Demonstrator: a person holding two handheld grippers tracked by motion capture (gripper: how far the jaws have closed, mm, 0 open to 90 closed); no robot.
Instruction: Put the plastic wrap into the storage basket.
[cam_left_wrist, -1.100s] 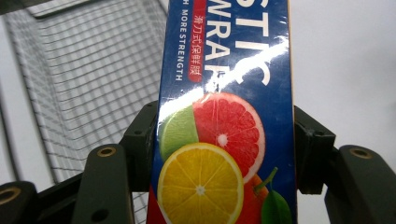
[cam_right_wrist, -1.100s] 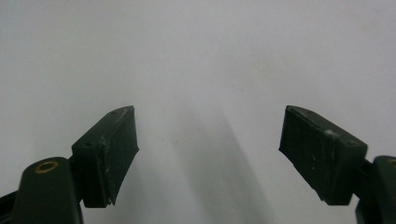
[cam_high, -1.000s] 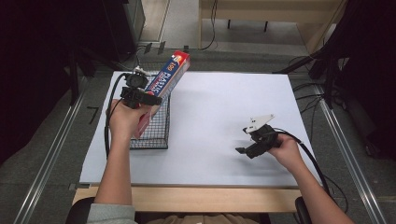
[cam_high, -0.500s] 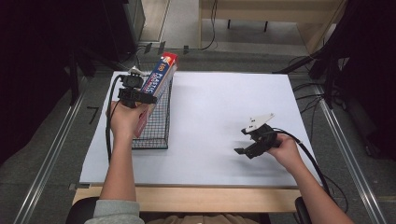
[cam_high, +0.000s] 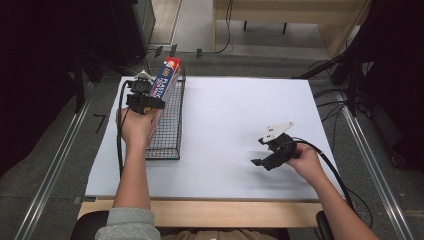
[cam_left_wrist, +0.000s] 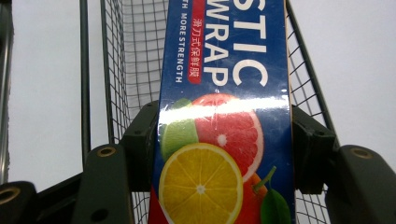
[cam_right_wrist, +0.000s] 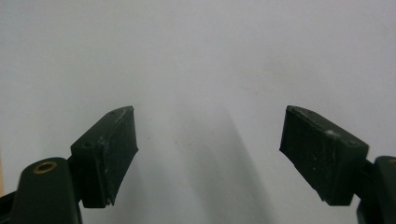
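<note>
Since the earlier frames we have swung the plastic wrap box from a steep tilt beside the wire basket to a flatter line over it, and our left gripper has come closer to the basket's near half. Our right gripper has stayed where it was, well to the right of the basket on the white table.

We judge the job, putting the box into the basket, to be well past the middle. The pick-up is done and the box is lined up with the basket's long axis. What is left is the last lowering and the release; in the high view the far, red end of the box pokes up at the basket's far rim, so we cannot say it has settled on the mesh floor.

In the left gripper view the box runs straight up between our left gripper, whose pads clamp its two long sides near the printed citrus slices, with the basket's mesh behind it.

In the right gripper view our right gripper has its jaws spread wide with nothing between them, idle over bare table.
</note>
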